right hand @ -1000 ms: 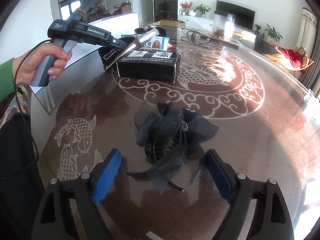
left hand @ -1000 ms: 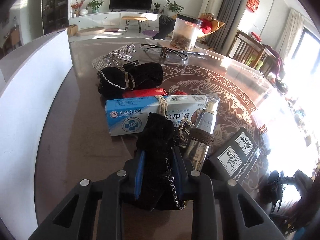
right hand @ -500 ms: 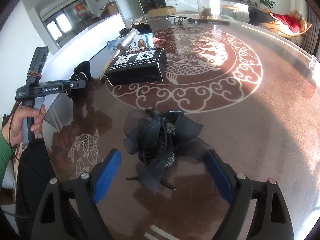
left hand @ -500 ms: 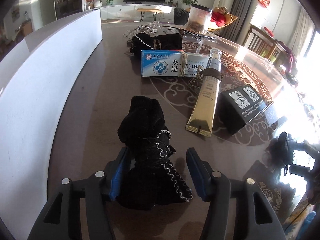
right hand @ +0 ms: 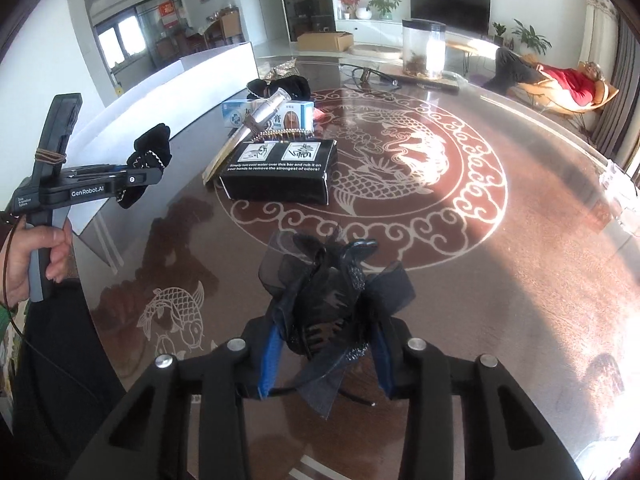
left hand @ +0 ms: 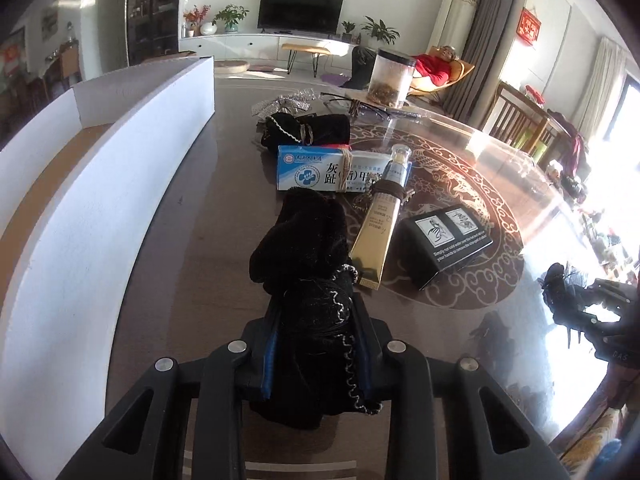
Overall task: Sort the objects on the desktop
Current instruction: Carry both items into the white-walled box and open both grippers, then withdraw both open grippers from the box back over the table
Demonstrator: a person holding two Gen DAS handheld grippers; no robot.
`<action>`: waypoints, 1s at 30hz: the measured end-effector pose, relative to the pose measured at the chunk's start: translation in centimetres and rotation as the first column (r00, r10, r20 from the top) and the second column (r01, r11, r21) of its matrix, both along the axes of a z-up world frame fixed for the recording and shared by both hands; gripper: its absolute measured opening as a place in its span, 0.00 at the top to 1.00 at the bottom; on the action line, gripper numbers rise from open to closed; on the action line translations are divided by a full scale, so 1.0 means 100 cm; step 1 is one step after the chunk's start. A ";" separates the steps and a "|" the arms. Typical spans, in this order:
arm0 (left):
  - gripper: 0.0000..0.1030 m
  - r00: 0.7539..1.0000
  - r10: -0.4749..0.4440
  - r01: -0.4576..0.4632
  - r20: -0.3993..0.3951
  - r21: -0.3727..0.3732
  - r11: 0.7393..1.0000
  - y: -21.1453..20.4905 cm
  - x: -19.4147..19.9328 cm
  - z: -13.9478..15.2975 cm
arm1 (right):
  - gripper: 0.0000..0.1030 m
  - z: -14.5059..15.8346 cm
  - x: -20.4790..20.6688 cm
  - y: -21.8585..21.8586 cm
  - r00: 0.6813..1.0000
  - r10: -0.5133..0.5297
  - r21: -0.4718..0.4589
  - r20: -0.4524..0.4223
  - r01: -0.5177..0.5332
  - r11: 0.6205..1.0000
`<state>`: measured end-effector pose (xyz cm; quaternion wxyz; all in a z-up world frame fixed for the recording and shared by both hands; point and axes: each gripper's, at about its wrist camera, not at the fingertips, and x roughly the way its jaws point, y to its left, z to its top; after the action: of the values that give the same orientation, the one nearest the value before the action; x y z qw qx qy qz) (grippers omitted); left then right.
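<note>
- Black velvet fills your left gripper (left hand: 316,344): its jaws have just been closing and now pinch the velvet scrunchie (left hand: 308,280), held clear of the glass tabletop (left hand: 168,280) beside the white box (left hand: 100,184).
- Your right gripper (right hand: 326,354) has just been closing too, and its blue pads clamp the black bow hair clip (right hand: 332,288), lifted off the table in front of the black carton (right hand: 280,172).
- The scrunchie is soft and gripped low, so most of it flops ahead of the pads; a quick swing towards the box could let it slide out.
- The bow's gauze is thin. If the pads have only the ribbon and not the clip's teeth, it may twist or drop.
- The gold tube (left hand: 378,232) and the blue-and-white carton (left hand: 320,168) lie near your left path; a low pass could knock them.
- Hidden: the box's far compartments, both pad faces behind fabric, and the sunlit far-right table edge.
</note>
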<state>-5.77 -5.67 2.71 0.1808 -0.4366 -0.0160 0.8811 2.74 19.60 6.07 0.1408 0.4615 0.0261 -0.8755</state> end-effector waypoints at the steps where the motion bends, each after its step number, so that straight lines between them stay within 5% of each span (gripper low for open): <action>1: 0.70 1.000 0.017 -0.016 -0.012 0.031 0.999 -0.011 0.003 0.015 | 0.62 0.008 -0.003 -0.005 1.000 0.021 0.001 -0.007 -0.021 1.000; 8: 0.70 0.965 0.250 -0.250 -0.082 0.007 0.968 -0.135 -0.016 0.091 | 0.62 0.082 -0.072 -0.108 0.970 0.219 -0.095 -0.110 -0.229 0.969; 14: 0.70 0.895 0.443 -0.438 0.052 -0.089 0.895 -0.234 -0.051 0.047 | 0.62 0.124 -0.151 -0.279 0.901 0.393 -0.195 -0.186 -0.426 0.884; 16: 0.66 0.877 0.471 -0.460 0.099 -0.117 0.880 -0.248 -0.059 0.028 | 0.62 0.116 -0.176 -0.337 0.881 0.441 -0.184 -0.172 -0.468 0.864; 18: 0.52 0.867 0.483 -0.466 0.125 -0.142 0.873 -0.254 -0.065 0.015 | 0.60 0.099 -0.195 -0.386 0.864 0.483 -0.170 -0.145 -0.502 0.848; 19: 0.34 0.862 0.491 -0.471 0.121 -0.165 0.867 -0.255 -0.067 0.011 | 0.52 0.087 -0.204 -0.403 0.859 0.498 -0.174 -0.117 -0.511 0.841; 20: 0.23 0.858 0.501 -0.475 0.111 -0.196 0.858 -0.255 -0.067 0.008 | 0.33 0.076 -0.211 -0.417 0.860 0.503 -0.154 -0.084 -0.510 0.846; 23: 0.11 0.879 0.465 -0.427 0.107 -0.262 0.866 -0.250 -0.070 0.005 | 0.21 0.049 -0.218 -0.441 0.860 0.508 -0.034 -0.049 -0.510 0.859; 27: 0.11 0.903 0.406 -0.311 0.139 -0.439 0.843 -0.231 -0.077 -0.009 | 0.21 0.021 -0.217 -0.450 0.843 0.538 0.104 0.009 -0.536 0.838; 30: 0.11 0.909 0.395 -0.291 0.134 -0.476 0.830 -0.226 -0.079 -0.015 | 0.21 0.013 -0.208 -0.447 0.823 0.568 0.169 0.001 -0.560 0.811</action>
<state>-13.70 -28.27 1.19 -0.0891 -0.5537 0.0870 0.8233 -18.07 -25.07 7.32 0.3551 0.4209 0.2363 -0.8006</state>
